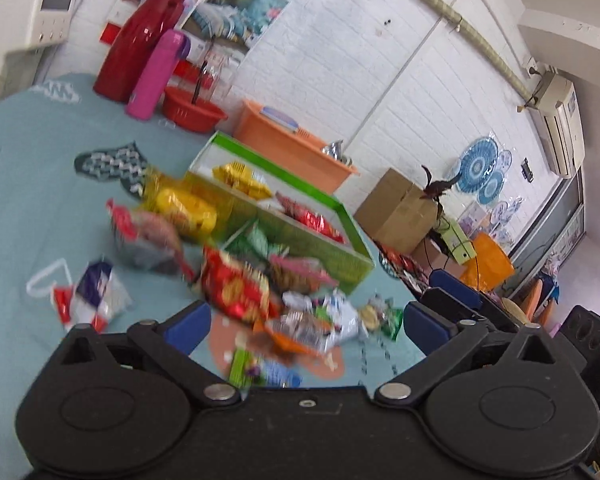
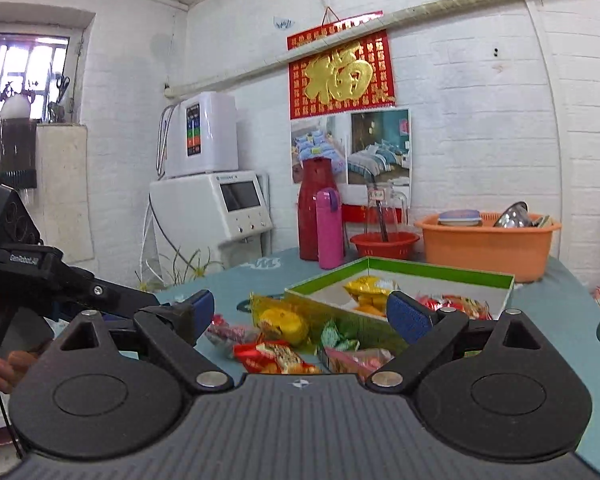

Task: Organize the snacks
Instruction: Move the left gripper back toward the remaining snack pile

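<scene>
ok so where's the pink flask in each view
Left wrist view: pink flask at upper left, leaning, in front of the red jug.
Right wrist view: pink flask at centre, upright, right of the red jug.
Shared landmark: the red basket beside it.

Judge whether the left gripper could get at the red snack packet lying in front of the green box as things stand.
Probably yes: the left gripper is open and the red snack packet lies just ahead with nothing over it.

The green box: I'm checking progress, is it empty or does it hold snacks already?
Partly filled: the green box holds yellow packets and red packets.
</scene>
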Tool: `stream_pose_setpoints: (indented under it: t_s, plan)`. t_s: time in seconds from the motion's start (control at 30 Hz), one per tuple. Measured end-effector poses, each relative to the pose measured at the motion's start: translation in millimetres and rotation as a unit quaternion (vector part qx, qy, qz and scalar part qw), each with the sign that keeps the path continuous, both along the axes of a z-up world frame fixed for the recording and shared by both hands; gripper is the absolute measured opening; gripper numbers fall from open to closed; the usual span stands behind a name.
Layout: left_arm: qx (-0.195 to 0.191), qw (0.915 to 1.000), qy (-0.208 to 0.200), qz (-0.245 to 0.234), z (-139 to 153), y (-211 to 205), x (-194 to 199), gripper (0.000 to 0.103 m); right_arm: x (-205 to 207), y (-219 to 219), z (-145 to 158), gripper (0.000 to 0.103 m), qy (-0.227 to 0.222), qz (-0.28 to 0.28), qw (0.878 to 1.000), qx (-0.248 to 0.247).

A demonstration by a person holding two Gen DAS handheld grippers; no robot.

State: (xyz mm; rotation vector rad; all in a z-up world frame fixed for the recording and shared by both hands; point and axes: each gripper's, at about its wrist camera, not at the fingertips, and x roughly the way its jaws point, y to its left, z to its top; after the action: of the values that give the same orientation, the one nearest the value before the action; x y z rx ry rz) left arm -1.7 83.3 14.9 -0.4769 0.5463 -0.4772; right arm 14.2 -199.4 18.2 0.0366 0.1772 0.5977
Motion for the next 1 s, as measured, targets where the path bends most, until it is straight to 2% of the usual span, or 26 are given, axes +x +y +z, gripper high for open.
stream_pose_setpoints:
  t_s: [0.1,0.33,0.47,0.57,0.7,0.87,1.0]
  plan:
    - [-0.007,0.9997,0.020,-0.013,-16,1,-3,0.103,-6,-5,-15,0.103,0.022,0.007,1.000,-0.007]
    - [-0.006,0.9979,0.053,-0.037,-39,-8,4,0.103,-6,-12,-38,0.103,0.066,-0.022,0.998,0.000]
    - [-0.009,0.9961,0.064,-0.060,-47,-13,5,0.103,-2,-5,-48,0.103,0.098,-0.025,0.994,-0.028]
    - [-0.018,0.9956,0.065,-0.064,-49,-12,6,0.103,-6,4,-55,0.103,0.118,0.017,0.992,-0.052]
    - [-0.039,0.9952,0.073,-0.053,-50,-7,19,0.103,-10,21,-57,0.103,0.121,0.062,0.988,-0.066]
    - [-0.024,0.9960,0.075,-0.042,-50,-9,33,0.103,-3,44,-56,0.103,0.133,0.086,0.984,-0.077]
    - [-0.020,0.9941,0.084,-0.066,-55,-13,38,0.103,5,59,-59,0.103,0.151,0.094,0.979,-0.095]
